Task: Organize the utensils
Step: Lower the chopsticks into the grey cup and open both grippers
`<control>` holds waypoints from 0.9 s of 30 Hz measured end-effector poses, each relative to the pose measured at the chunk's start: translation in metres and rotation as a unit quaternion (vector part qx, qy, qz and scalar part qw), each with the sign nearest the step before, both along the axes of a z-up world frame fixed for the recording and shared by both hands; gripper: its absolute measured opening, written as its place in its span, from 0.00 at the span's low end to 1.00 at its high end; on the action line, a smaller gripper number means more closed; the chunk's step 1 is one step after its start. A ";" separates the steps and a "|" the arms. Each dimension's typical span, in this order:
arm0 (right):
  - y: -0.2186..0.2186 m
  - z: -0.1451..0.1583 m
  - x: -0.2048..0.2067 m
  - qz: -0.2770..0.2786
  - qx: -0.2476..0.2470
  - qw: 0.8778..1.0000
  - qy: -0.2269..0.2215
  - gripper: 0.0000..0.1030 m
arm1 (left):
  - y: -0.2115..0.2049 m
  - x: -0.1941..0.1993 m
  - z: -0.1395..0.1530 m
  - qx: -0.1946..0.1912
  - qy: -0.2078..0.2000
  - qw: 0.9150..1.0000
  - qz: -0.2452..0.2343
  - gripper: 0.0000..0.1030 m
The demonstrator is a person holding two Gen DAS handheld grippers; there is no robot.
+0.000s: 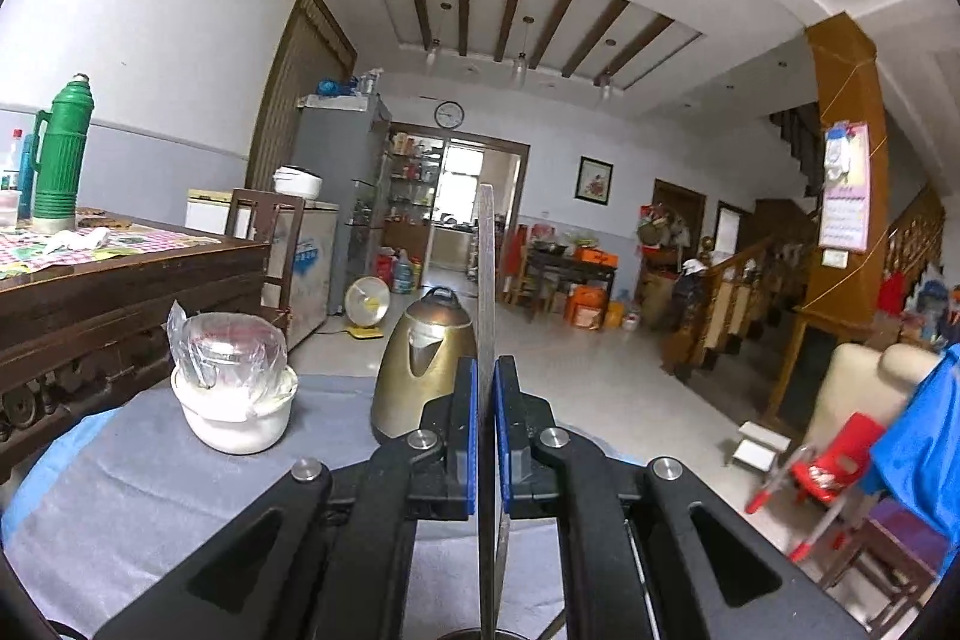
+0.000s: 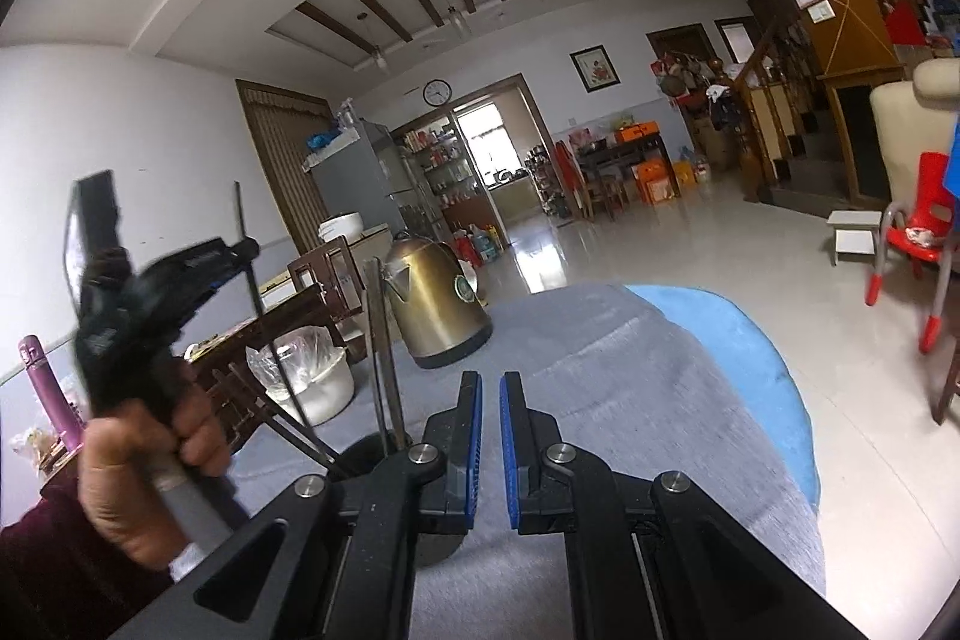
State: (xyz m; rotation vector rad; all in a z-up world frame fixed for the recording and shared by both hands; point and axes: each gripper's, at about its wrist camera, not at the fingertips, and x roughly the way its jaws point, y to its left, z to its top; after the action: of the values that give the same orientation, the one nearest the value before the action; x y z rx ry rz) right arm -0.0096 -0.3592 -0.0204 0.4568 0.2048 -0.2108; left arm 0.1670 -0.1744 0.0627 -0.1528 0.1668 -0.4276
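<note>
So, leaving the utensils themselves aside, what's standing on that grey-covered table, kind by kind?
Gold kettle: 1
White pot: 1
Dark utensil holder: 1
Total: 3

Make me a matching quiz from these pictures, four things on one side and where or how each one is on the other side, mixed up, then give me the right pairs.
Things:
1. kettle
2. green flask
3. white bowl
4. metal utensil

Place or state:
A. clamped upright in the left gripper
B. standing on the checked cloth of the wooden table
C. brass-coloured, standing on the grey cloth
D. covered with a clear plastic bag

Pairs: 1-C, 2-B, 3-D, 4-A
</note>
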 end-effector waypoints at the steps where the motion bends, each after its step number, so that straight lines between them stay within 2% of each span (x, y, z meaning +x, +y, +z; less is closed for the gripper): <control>1: -0.001 -0.001 0.002 0.001 0.003 1.000 0.002 0.07 | -0.003 0.001 -0.005 0.003 0.002 1.000 0.004 0.05; 10: -0.014 -0.009 0.006 0.007 0.023 1.000 0.007 0.07 | -0.015 -0.013 -0.029 0.040 0.003 0.999 0.008 0.05; 17: -0.014 -0.011 0.011 0.021 0.035 0.999 0.007 0.07 | -0.006 -0.046 -0.022 0.084 -0.008 0.996 -0.004 0.07; 19: -0.015 -0.012 0.010 0.029 0.035 0.999 0.007 0.07 | 0.004 -0.062 -0.014 0.093 -0.017 0.995 -0.006 0.14; 21: -0.014 -0.013 0.008 0.038 0.036 0.999 0.013 0.08 | 0.011 -0.073 -0.010 0.105 -0.019 0.994 -0.001 0.39; 25: -0.017 -0.021 0.004 0.065 0.036 0.996 0.039 0.08 | 0.029 -0.091 -0.008 0.140 -0.006 0.990 0.017 0.53; 27: -0.020 -0.030 0.005 0.081 0.048 0.994 0.059 0.08 | 0.037 -0.093 -0.013 0.156 0.024 0.987 0.029 0.58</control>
State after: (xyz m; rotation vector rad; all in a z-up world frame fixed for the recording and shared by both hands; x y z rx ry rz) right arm -0.0047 -0.3793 -0.0503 0.5202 0.3672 -0.0683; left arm 0.0737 -0.1376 0.0497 0.1398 0.2737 -0.3355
